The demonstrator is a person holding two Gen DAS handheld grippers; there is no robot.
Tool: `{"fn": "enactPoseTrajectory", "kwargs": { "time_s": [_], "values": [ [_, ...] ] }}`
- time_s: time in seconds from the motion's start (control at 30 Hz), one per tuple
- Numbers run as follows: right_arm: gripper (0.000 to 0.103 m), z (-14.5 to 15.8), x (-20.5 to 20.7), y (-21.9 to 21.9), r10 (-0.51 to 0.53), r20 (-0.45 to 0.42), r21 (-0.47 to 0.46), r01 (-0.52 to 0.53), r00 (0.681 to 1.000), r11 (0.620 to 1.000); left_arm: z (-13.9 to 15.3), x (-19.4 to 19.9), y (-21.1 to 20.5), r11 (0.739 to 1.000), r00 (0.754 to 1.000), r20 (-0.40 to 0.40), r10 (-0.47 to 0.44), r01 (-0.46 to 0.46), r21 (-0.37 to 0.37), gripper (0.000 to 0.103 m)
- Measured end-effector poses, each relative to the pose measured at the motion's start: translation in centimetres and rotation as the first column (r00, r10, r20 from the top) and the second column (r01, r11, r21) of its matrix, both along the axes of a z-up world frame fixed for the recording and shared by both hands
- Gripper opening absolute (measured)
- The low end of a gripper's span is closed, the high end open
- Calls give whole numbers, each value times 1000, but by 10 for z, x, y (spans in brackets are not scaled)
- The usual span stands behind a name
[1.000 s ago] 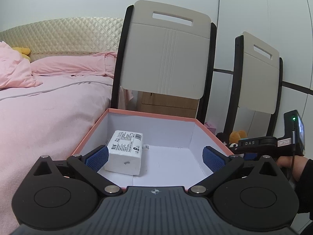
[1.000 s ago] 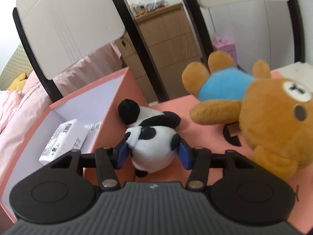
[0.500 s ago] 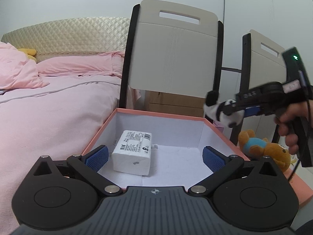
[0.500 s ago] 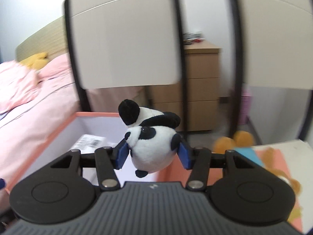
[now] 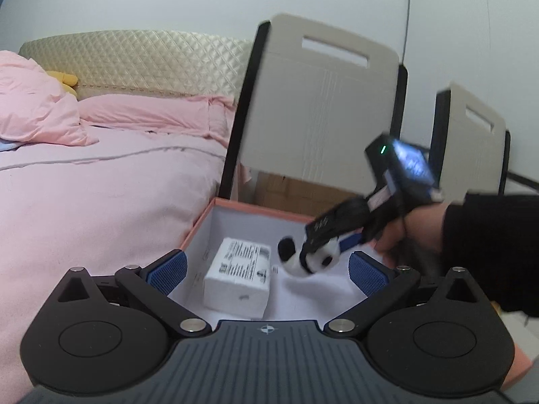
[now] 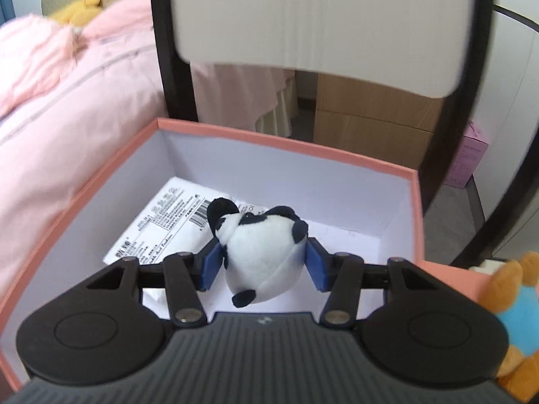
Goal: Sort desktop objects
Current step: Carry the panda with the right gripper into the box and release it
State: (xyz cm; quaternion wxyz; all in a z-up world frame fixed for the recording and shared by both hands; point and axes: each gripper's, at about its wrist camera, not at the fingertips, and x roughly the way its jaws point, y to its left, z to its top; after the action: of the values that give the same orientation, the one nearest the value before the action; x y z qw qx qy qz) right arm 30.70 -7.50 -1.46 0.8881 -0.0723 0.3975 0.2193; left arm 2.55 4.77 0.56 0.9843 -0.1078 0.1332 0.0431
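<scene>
On the far left, a bed (image 5: 101, 175) with pink bedding runs alongside the pink box (image 5: 198, 225), whose inside is white. The left gripper (image 5: 266, 271) is held level at the near edge of this box, aimed into it, its blue pads (image 5: 168, 269) spread wide with nothing between them. Between those pads, on the box floor toward its left side, lies a white tissue pack (image 5: 241, 277) with a printed label facing up.

To the right of the pack, the right gripper (image 5: 320, 256) reaches in over the box from the right, tilted nose-down, gripped by a hand (image 5: 401, 235) in a black sleeve. Its jaws pinch the panda plush (image 5: 305, 261), which hangs above the box's floor, not touching it as far as the left wrist view shows.

In the right wrist view the same right gripper (image 6: 262, 262) points down into the pink box (image 6: 289, 146); its blue pads (image 6: 210, 266) press both sides of the panda plush (image 6: 261, 256), the head turned left over the tissue pack (image 6: 161, 229). Behind the box stands a chair (image 6: 316, 17) with a pale back and black frame. At the far right, outside the box, lies a brown bear plush (image 6: 515, 316) in a blue top.
</scene>
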Motion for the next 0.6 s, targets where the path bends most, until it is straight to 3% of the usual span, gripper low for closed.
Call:
{"fn": "enactPoseTrajectory", "kwargs": {
  "time_s": [0.3, 0.6],
  "values": [
    [54, -29, 22, 13, -60, 82, -51, 64, 995, 997, -1, 6, 0, 1000, 1000, -28, -2, 2, 8, 103],
    [56, -64, 32, 2, -94, -29, -28, 93, 995, 995, -5, 9, -1, 1000, 999, -51, -5, 6, 12, 103]
  ]
}}
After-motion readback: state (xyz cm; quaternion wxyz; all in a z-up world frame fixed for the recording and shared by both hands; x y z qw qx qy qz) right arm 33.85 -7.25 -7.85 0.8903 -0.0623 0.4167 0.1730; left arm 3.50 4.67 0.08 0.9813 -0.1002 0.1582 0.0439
